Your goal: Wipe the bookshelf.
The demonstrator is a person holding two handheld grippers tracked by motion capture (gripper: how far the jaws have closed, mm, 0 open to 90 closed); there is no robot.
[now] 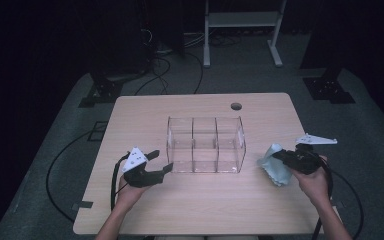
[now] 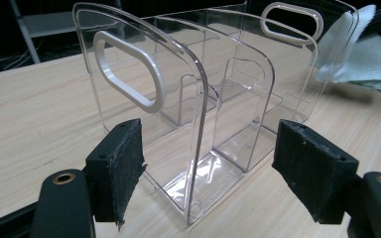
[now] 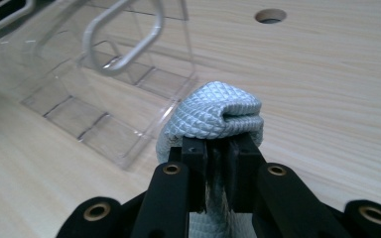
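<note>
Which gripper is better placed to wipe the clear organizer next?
Right, probably. The right gripper is shut on the cloth beside the clear organizer; the left gripper is open and empty.

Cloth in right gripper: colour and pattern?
Pale blue cloth, quilted diamond weave; clearest in the right gripper view.

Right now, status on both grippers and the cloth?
Left gripper open at clear organizer's end wall. Right gripper shut on light blue cloth, beside organizer. Nothing between them.
</note>
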